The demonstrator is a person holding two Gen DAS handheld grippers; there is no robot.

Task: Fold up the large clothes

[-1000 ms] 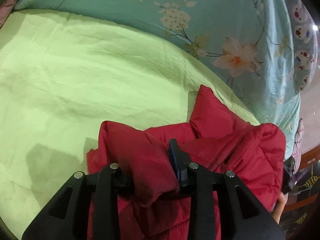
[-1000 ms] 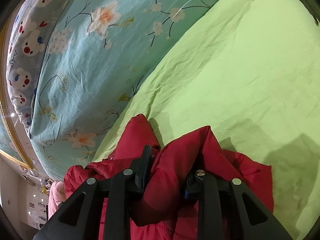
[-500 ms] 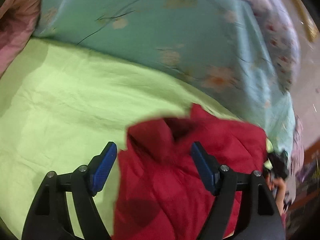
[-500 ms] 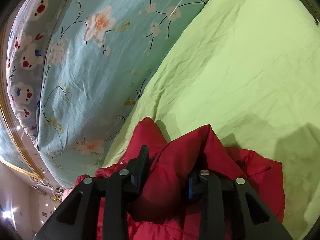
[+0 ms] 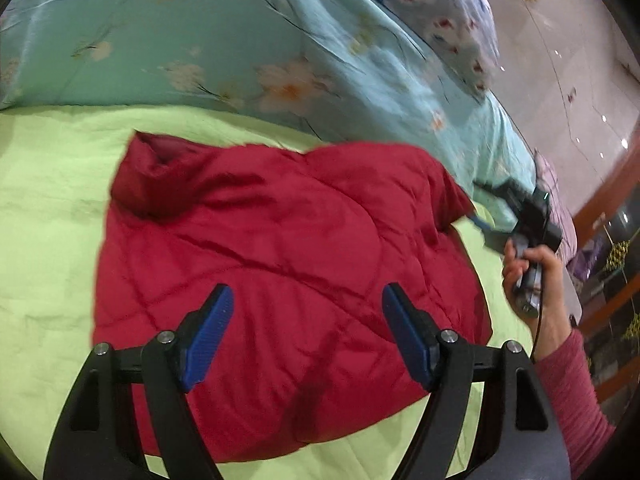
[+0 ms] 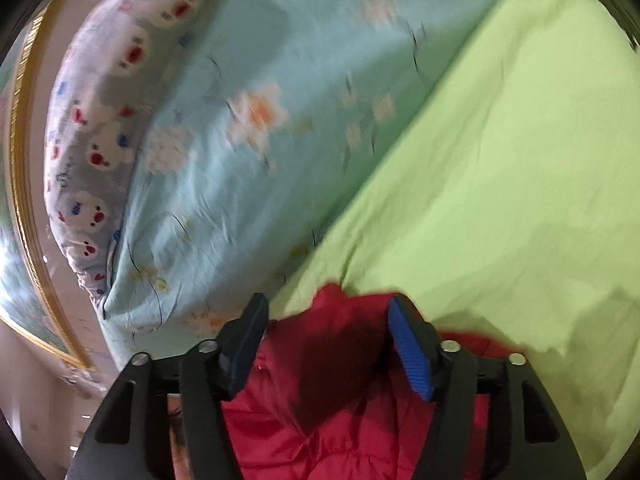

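Observation:
A red quilted jacket (image 5: pixel 280 264) lies folded and flat on the light green bed sheet (image 5: pixel 52 208). My left gripper (image 5: pixel 306 332) is open and empty, raised above the jacket's near part. My right gripper (image 6: pixel 328 344) is open, its jaws standing either side of the jacket's far corner (image 6: pixel 332 360) without pinching it. In the left wrist view the right gripper (image 5: pixel 480 220) shows at the jacket's right corner, held by a hand in a red sleeve.
A turquoise floral duvet (image 5: pixel 224 48) is heaped along the sheet's far side, with a blue-grey bear-print pillow (image 6: pixel 100 120) beyond it. A gold-framed headboard (image 6: pixel 24 200) edges the bed. Shelving (image 5: pixel 612 280) stands at the right.
Both grippers have let go of the jacket: the left opened half a second ago and lifted back, the right has just opened. The jacket now lies flat.

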